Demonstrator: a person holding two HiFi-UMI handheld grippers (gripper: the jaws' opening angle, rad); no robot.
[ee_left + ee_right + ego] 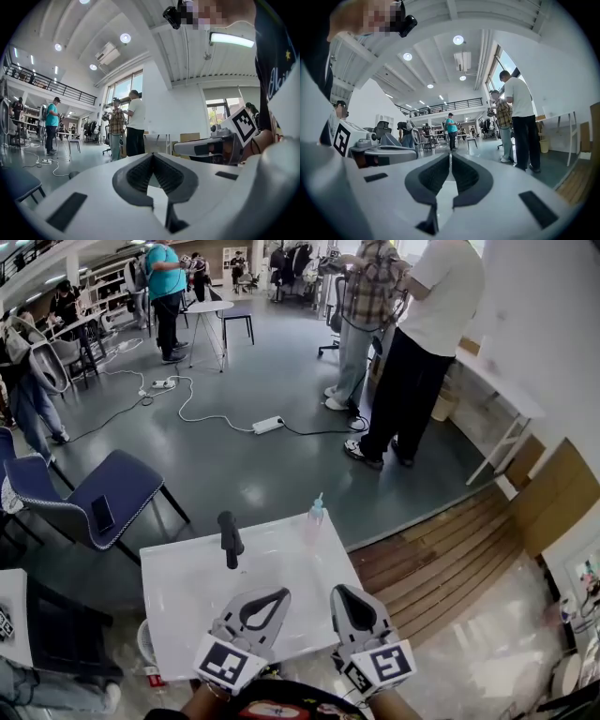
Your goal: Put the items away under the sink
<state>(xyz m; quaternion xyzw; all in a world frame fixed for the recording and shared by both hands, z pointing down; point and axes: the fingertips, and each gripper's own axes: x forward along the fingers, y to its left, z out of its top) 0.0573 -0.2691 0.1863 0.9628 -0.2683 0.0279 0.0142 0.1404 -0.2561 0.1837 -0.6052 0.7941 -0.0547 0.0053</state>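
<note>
My left gripper [281,596] and right gripper [339,592] sit at bottom centre, fingers pressed together and empty. On the white table [187,592] ahead, a small clear bottle [315,518] stands at the far right corner, a black post [230,538] to its left. Beyond them, a blue chair [103,493] at left, floor cables [202,413], and two standing people [412,343] upper right.

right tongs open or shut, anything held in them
Shut and empty. In the right gripper view the right tongs have their ribbed pads meeting at the tips, with nothing between them.
</note>
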